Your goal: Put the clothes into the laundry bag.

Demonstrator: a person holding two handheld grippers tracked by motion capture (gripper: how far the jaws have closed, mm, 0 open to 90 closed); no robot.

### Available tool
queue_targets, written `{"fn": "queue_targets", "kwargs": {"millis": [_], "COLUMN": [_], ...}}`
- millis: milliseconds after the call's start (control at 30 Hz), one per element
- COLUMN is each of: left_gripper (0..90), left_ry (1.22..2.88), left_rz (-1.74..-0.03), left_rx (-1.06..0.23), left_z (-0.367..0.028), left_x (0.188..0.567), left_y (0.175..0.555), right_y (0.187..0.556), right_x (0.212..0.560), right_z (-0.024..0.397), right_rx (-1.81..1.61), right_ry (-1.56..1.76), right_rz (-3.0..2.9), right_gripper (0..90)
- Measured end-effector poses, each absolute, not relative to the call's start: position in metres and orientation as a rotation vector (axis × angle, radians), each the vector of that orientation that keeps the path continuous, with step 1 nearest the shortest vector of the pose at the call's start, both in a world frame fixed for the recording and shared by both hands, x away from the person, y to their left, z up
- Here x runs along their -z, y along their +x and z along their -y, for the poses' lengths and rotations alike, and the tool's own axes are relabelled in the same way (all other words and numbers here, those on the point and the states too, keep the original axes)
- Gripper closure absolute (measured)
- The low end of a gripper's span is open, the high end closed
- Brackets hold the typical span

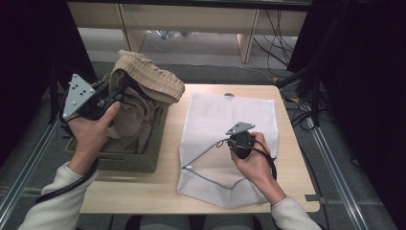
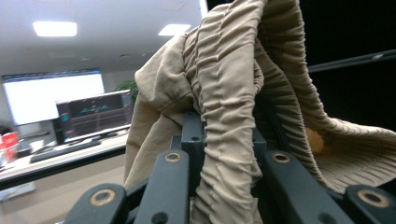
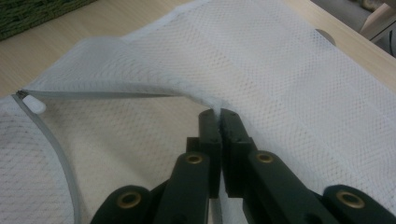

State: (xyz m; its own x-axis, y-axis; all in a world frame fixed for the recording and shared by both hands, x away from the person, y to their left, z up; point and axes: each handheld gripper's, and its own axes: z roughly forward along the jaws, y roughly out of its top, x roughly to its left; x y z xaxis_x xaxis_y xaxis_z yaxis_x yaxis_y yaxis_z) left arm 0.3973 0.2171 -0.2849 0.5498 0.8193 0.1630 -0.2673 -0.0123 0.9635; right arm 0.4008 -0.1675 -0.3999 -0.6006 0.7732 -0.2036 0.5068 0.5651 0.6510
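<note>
High view: left tongs (image 1: 112,93) grip a beige garment (image 1: 143,81) raised over the basket (image 1: 129,160); right tongs (image 1: 225,142) pinch the mesh bag (image 1: 239,112) edge on the worktop (image 1: 158,191).

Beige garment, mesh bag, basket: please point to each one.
Beige garment (image 1: 152,81), high view, on its ribbed top fold.
Mesh bag (image 1: 249,112), high view, on its flat upper part.
Basket (image 1: 129,162), high view, on its front wall.

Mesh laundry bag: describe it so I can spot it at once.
On the wooden table, right of the green woven basket, lies the mesh laundry bag. It is flat, white and see-through, with a grey zipper along its open mouth, pinched by the right gripper.
</note>
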Motion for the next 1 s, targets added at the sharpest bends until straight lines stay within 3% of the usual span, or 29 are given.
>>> {"fn": "queue_targets", "kwargs": {"millis": [567,1000], "left_gripper": [77.6,77.6], "left_ry": [1.299,1.348], "left_rz": [-0.359,-0.204], "left_rx": [-0.733,-0.511], "left_z": [-0.189,-0.165], "left_x": [0.264,0.266], "left_y": [0.369,0.344], "right_y": [0.402,0.402], "right_x": [0.399,0.399], "right_z": [0.17,0.171], "right_rx": [-0.762,-0.773], "right_ry": [1.031,1.044], "right_rz": [-2.332,-2.329], "right_gripper": [89.7,89.7]}}
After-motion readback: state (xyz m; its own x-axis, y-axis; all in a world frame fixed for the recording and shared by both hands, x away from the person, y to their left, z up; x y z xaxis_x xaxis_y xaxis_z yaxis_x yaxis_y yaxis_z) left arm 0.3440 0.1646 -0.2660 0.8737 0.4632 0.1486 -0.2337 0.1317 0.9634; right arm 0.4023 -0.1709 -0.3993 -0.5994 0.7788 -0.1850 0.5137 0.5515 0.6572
